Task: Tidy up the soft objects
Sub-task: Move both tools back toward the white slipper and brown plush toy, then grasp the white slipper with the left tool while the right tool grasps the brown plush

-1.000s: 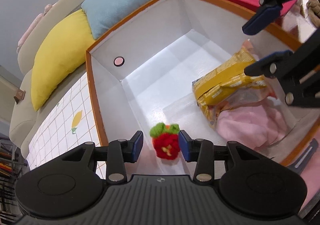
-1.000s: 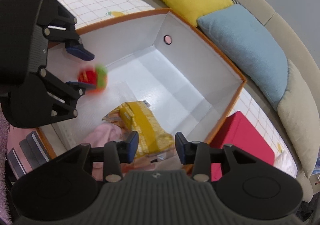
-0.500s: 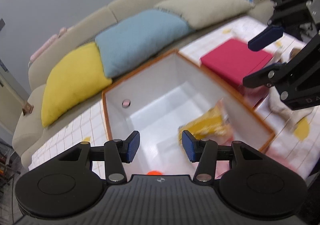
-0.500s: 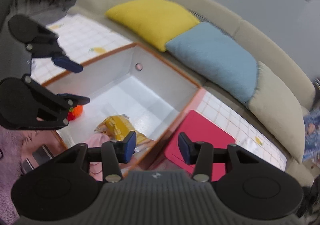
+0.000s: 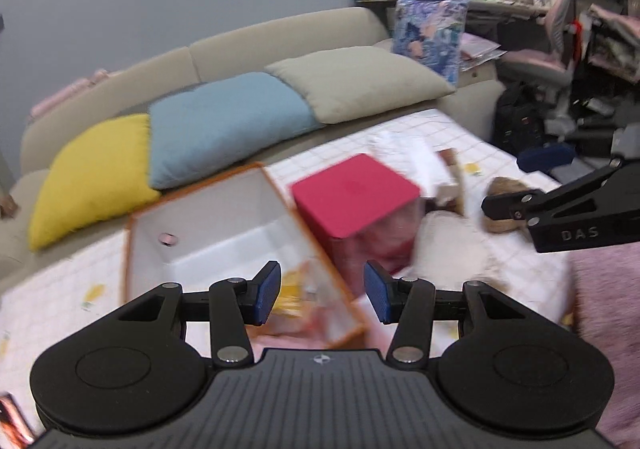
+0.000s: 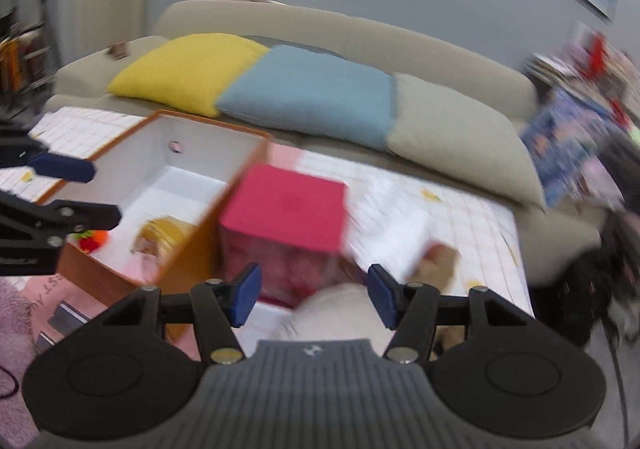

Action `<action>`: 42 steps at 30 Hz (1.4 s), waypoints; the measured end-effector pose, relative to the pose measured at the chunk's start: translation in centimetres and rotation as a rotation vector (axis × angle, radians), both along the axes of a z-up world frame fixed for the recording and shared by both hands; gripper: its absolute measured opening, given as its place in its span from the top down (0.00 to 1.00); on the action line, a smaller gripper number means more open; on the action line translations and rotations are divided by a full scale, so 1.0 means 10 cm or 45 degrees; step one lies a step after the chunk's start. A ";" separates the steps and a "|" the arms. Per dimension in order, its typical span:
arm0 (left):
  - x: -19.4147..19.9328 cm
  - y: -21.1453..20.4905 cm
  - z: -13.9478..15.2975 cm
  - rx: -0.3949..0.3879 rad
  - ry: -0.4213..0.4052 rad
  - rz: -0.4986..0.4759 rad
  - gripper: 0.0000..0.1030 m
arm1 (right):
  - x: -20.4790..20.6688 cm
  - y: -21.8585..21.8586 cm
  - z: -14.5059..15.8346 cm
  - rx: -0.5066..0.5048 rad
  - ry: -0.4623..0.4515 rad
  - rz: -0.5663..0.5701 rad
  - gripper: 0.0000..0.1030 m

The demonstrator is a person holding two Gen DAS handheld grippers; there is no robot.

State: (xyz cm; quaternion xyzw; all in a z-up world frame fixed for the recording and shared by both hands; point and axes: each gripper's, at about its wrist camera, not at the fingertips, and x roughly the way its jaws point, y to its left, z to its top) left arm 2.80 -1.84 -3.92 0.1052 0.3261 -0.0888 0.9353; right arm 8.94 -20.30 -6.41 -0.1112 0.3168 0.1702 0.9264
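Soft objects in two lots: knitted strawberry, yellow packet and something pink already down inside the orange-edged box at left of the right-wrist view; pale plush out on the checked surface at lower centre, with a brown toy just beyond it, too blurred to name. Right gripper above the pale plush, fingers opening and about half spread, plush showing in the gap but not pinched, so nothing held. Left gripper over the near corner of the box, fingers apart and empty. Red box hard against the orange-edged one and just beside the plush. Likely trouble, judged from this: closing on a mere fold of so slack a thing and shedding it on the way across; catching the checked cloth together with the plush and dragging everything on it; clipping the red box with the inner finger, given how near it sits to the plush. Further risk at the crossing point: both grippers close together near the box mouth, hence a knock between them or a nudge to the rim. Heavy blur in both views, so poor aim also to be reckoned with.
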 end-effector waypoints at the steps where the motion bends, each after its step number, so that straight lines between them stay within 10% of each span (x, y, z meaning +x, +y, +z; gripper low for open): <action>1: -0.02 -0.04 -0.02 -0.037 0.016 -0.013 0.44 | -0.05 -0.08 -0.04 0.007 0.007 -0.031 0.41; 13: 0.13 -0.52 -0.38 -0.272 0.220 -0.127 0.44 | -0.07 -0.66 -0.43 0.025 0.186 -0.224 0.40; 29: 0.92 -0.80 -1.01 -0.232 0.303 -0.020 0.23 | 0.51 -1.08 -0.81 0.106 0.288 -0.478 0.16; 34: 1.17 -0.84 -1.24 -0.250 0.356 0.065 0.20 | 0.86 -1.20 -0.99 -0.039 0.241 -0.564 0.15; 42: 1.24 -0.91 -1.48 -0.269 0.423 0.113 0.17 | 1.10 -1.46 -1.33 0.078 0.422 -0.706 0.26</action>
